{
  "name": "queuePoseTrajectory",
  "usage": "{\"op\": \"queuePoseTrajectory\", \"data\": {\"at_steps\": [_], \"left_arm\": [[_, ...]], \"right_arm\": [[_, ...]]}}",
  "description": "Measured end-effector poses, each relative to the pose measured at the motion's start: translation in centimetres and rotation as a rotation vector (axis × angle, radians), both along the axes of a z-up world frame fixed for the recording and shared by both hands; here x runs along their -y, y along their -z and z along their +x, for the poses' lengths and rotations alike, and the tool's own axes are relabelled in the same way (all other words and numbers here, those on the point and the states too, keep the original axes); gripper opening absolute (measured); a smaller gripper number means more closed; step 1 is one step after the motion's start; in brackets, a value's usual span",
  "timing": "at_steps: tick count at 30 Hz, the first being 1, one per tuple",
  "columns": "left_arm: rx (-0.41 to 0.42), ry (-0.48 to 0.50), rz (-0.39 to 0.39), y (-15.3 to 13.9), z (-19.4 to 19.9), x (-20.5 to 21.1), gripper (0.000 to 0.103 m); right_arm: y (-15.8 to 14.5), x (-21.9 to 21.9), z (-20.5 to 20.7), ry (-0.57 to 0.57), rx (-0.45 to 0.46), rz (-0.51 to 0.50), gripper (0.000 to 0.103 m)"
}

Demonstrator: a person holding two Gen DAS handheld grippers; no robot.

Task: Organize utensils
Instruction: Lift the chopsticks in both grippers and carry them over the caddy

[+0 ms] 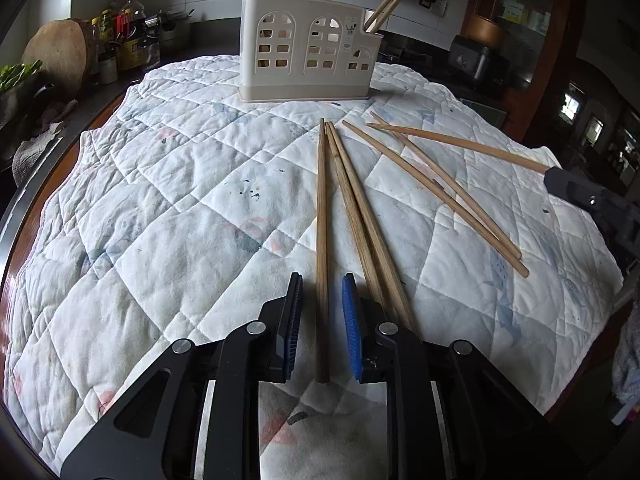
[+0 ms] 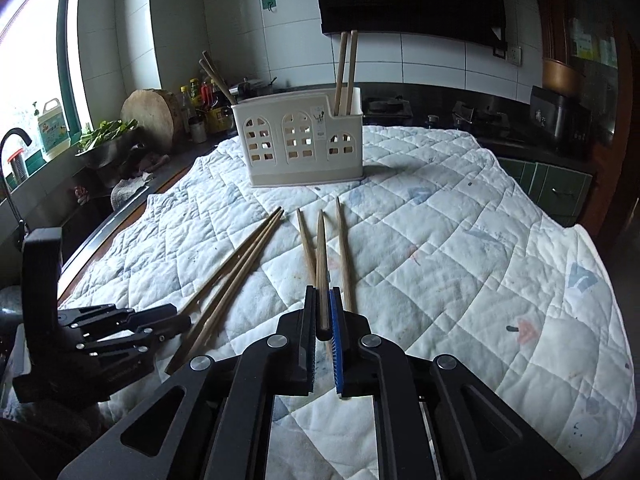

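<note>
A beige utensil holder (image 1: 308, 48) (image 2: 300, 144) stands at the far side of the quilted cloth, with chopsticks upright at both ends. Several bamboo chopsticks lie loose on the cloth. My left gripper (image 1: 322, 292) is open, its jaws either side of one dark chopstick (image 1: 322, 220) without touching it; two more chopsticks (image 1: 360, 216) lie just to its right. My right gripper (image 2: 323, 296) is shut on a chopstick (image 2: 321, 264), which points toward the holder; in the left wrist view that chopstick (image 1: 460, 142) runs to the right gripper (image 1: 580, 192). Two chopsticks (image 2: 344, 252) flank it on the cloth.
The white quilted cloth (image 1: 180, 220) covers a round table. A counter to the left holds bottles (image 2: 200, 100), a round wooden board (image 2: 150, 114), greens and a sink tap (image 2: 12, 160). A dark appliance (image 2: 556, 116) stands at the back right.
</note>
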State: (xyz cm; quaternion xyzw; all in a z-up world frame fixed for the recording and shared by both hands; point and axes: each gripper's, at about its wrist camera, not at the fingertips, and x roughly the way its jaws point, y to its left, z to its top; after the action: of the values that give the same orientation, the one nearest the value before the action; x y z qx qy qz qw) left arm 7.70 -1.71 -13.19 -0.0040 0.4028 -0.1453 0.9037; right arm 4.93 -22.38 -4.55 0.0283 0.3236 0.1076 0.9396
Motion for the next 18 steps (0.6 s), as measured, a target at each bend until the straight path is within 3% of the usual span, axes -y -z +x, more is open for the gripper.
{"op": "queuePoseTrajectory", "data": {"at_steps": [3,8,18], "left_arm": [[-0.004,-0.007,-0.005,0.0,0.2,-0.1,0.006],[0.021,-0.011,-0.007,-1.2,0.0,-0.2,0.006],[0.179,0.011,0.000,-8.6,0.3,-0.8,0.005]], "right_arm": [[-1.2,0.3,-0.1,-0.004,0.029,-0.003,0.007],[-3.0,0.8,0.1,-0.019,0.062,-0.007,0.007],[-7.6,1.2,1.8,-0.105,0.105,-0.029,0.007]]}}
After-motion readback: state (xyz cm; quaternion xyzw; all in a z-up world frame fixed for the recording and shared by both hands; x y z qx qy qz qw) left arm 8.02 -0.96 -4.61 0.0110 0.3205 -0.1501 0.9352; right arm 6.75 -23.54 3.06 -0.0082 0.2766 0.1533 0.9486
